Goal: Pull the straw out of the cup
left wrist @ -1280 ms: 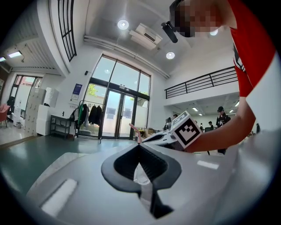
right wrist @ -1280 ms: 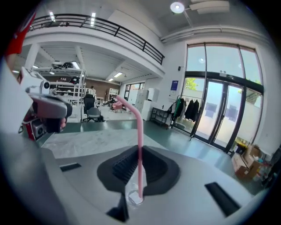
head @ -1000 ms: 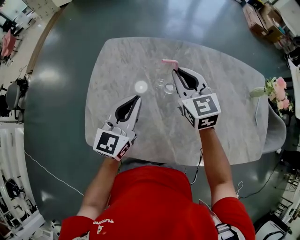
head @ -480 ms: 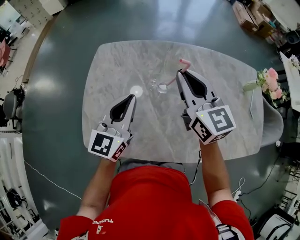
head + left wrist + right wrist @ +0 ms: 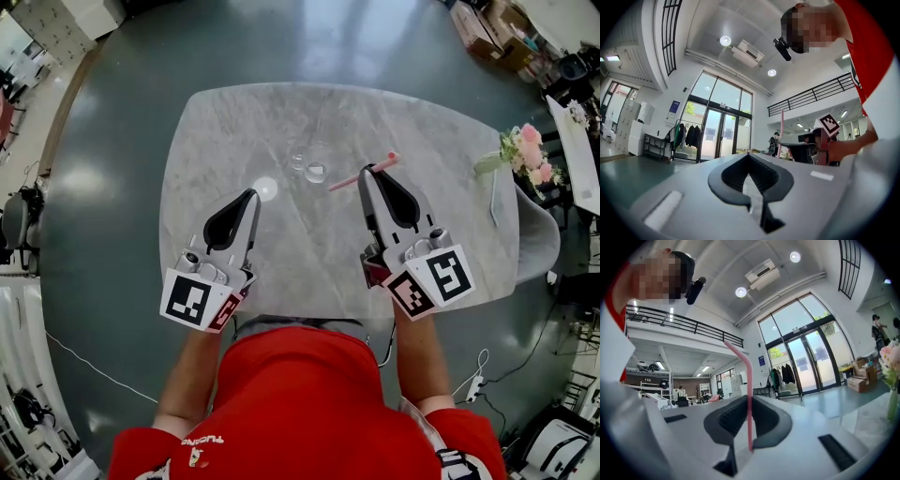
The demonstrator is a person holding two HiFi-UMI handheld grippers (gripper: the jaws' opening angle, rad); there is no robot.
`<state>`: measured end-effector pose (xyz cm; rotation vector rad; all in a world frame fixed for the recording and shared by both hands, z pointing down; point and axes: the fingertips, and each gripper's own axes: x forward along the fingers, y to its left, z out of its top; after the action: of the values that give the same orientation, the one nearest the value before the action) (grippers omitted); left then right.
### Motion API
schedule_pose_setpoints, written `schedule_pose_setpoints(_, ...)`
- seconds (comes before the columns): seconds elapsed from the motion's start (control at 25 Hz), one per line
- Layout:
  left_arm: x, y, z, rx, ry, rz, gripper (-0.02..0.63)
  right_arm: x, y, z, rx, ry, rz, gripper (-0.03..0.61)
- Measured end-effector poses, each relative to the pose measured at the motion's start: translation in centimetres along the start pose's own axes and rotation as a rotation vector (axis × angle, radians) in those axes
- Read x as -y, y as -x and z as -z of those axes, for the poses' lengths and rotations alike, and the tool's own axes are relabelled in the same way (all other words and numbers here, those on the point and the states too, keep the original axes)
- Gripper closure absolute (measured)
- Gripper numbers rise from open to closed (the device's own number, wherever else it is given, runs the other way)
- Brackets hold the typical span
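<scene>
Marble table point(image 5: 281, 122) holds the cup point(image 5: 316, 172); the right gripper point(image 5: 367, 172) pinches the straw point(image 5: 345, 182), apparently clear of it. Keep that pinch firm; the left gripper point(image 5: 251, 194) is pressed together, empty.

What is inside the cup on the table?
Nothing shows inside the clear cup. The pink straw is outside it, pinched in the right claw. Whether it holds water is too small to tell.

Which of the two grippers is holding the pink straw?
The right gripper, shut on the pink straw, which crosses its jaws. The left gripper is shut too, but nothing is between its jaws.
</scene>
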<state>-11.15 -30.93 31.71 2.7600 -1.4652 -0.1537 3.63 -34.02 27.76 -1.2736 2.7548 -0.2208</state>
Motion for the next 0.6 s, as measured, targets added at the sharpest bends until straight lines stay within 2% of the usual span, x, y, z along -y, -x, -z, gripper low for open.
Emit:
schedule_pose_setpoints(0.36,1.1,1.3,-0.6,0.005,0.004,0.013,0.609,-0.4,4.8,0.4,0.019,-0.07,0.054,0.557)
schedule_pose_setpoints(0.6,1.8,1.3,-0.7,0.009,0.008,0.024,0.609,-0.4,6.6,0.6,0.027,-0.08,0.075,0.557)
